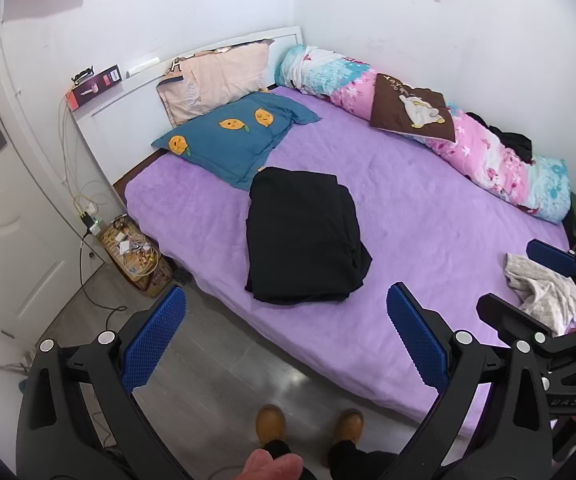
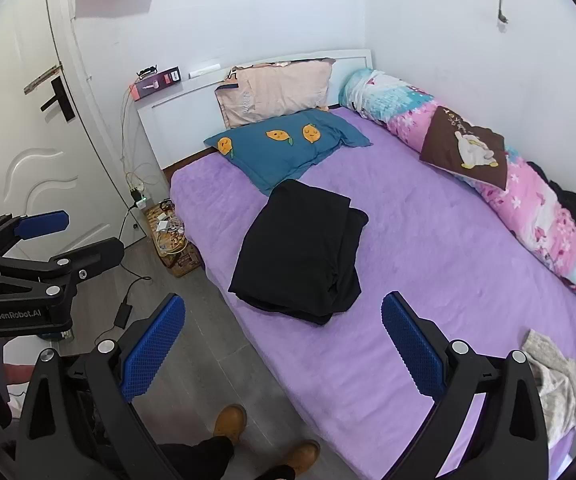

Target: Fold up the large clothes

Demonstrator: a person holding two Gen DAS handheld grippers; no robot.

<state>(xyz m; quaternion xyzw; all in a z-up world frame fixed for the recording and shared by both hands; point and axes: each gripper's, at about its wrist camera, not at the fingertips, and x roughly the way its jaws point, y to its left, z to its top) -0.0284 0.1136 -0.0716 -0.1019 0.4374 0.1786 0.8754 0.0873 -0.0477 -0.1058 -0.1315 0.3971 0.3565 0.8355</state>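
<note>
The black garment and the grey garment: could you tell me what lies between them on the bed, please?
Only bare purple sheet lies between the black garment and the grey garment; both wrist views show it.

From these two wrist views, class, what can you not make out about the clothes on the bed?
- Black garment: both views show a folded dark mass; its type and inner layers are hidden by its own folds.
- Grey garment: right view, cut by the edge and a gripper finger; left view, partly behind the right gripper.
- Dark cloth on the quilt: too small to identify.
</note>
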